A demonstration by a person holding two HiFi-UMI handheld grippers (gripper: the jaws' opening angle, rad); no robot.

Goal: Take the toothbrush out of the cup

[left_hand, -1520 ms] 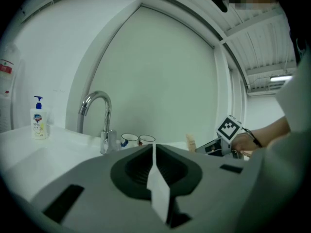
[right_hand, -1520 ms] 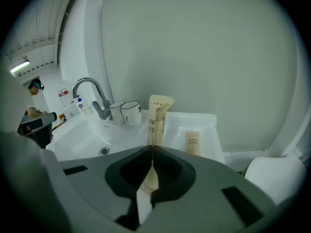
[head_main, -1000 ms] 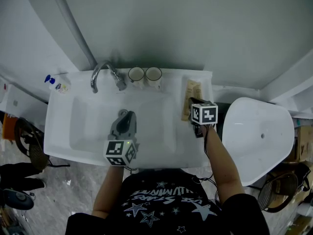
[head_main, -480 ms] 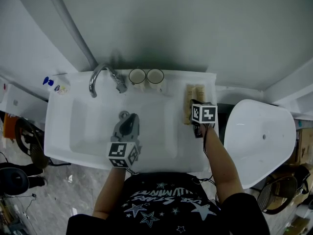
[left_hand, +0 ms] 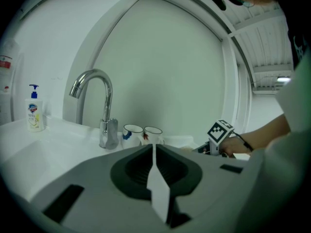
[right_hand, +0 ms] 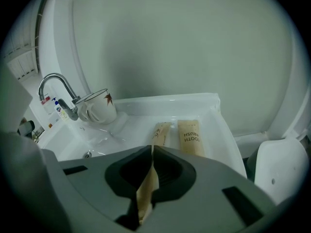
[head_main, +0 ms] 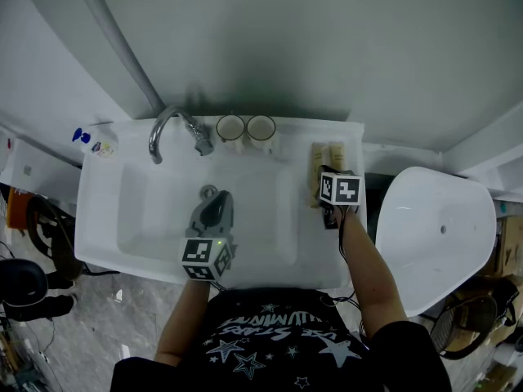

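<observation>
**Right tool pinches a toothbrush packet on the sink edge**

Closest to the camera on the head is the person's black shirt with white stars. Just past it, the left tool hangs over the bowl of the white sink. Its two jaws are pressed together, with only a thin pale slit between them and nothing in it.

The right tool is over the right edge of the sink and points down at a slant. Its jaws are closed tight on the near end of a tan toothbrush packet. The far end of that packet reaches out onto the flat sink edge. A second tan packet lies flat just beside it, on the right. It is not in the jaws.

Farther back, two white cups stand side by side on the back edge of the sink, well apart from the packets. A shiny curved tap stands just to their left. A soap bottle with a blue pump sits at the far left corner. Behind it all is a plain pale wall.
</observation>
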